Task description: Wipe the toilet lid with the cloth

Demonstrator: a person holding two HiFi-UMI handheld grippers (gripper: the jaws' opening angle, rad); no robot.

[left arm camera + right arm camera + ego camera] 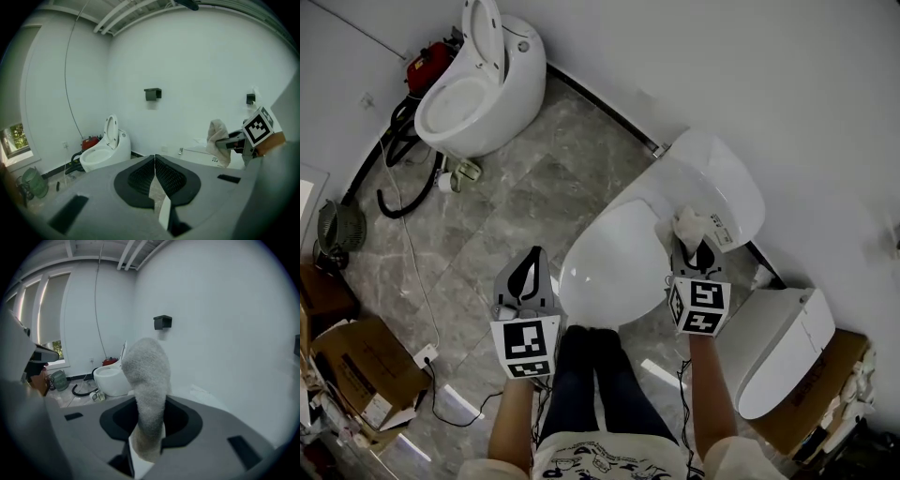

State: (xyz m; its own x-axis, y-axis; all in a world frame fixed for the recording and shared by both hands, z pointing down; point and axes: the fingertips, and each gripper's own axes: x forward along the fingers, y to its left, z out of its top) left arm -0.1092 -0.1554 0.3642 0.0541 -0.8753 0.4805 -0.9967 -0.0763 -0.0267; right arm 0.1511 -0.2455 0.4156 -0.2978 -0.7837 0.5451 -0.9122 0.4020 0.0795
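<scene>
Closed toilet lid [614,272] lies under the head view. The right tool [701,255] at its far end pinches the cloth [147,380] (a pale wad from above; the right gripper view shows it standing upright). The left tool [154,173] is pressed together, empty, beside the lid.

White walls [787,84], grey marble floor [520,202], cardboard boxes [358,364], window [11,138] at left.

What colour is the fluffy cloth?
The cloth is off-white, a bit greyish. It shows best in the right gripper view.
</scene>
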